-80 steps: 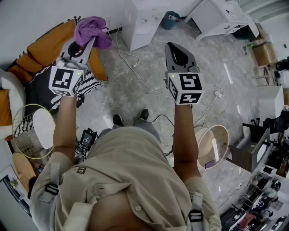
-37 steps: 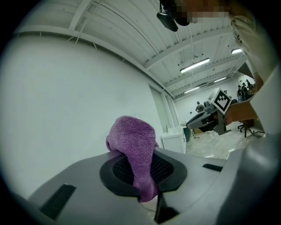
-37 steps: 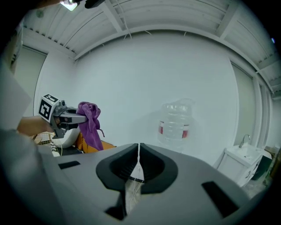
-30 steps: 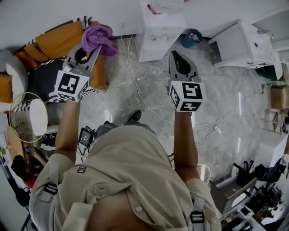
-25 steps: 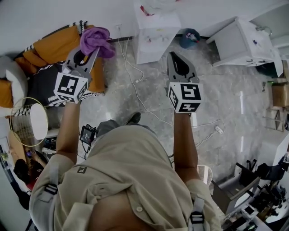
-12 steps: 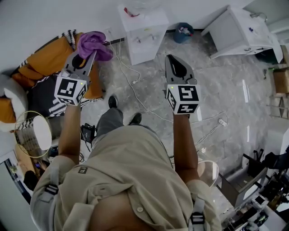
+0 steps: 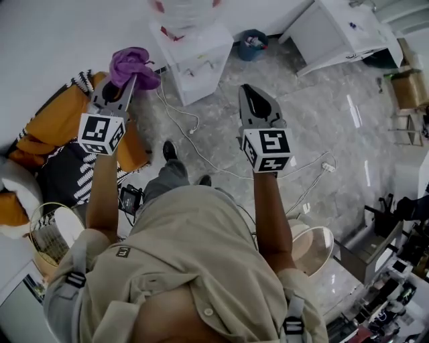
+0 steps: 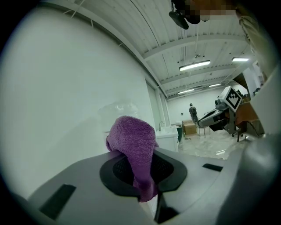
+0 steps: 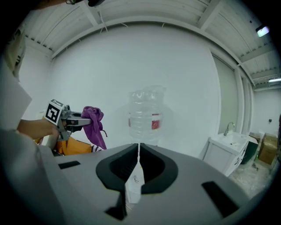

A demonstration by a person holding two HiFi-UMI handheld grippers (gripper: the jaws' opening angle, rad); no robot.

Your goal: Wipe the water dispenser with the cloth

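Water dispenser (image 7: pixel 196 59) stands at the wall ahead of both grippers, untouched. Head view crops its clear bottle (image 9: pixel 145 115); right gripper view shows it whole. Right gripper (image 7: pixel 246 90): jaws pressed together, empty. Left gripper (image 7: pixel 126 80): pinching purple cloth (image 8: pixel 131 143), left of dispenser.

A: What has shifted?
B: The water dispenser (image 7: pixel 194 60) has come closer, now just beside the cloth (image 7: pixel 132 64), and its bottle (image 7: pixel 184 10) has entered at the top edge.
A: Anything else?
B: The orange sofa (image 7: pixel 57 124) has slid lower left; one shoe (image 7: pixel 169 150) has stepped forward.
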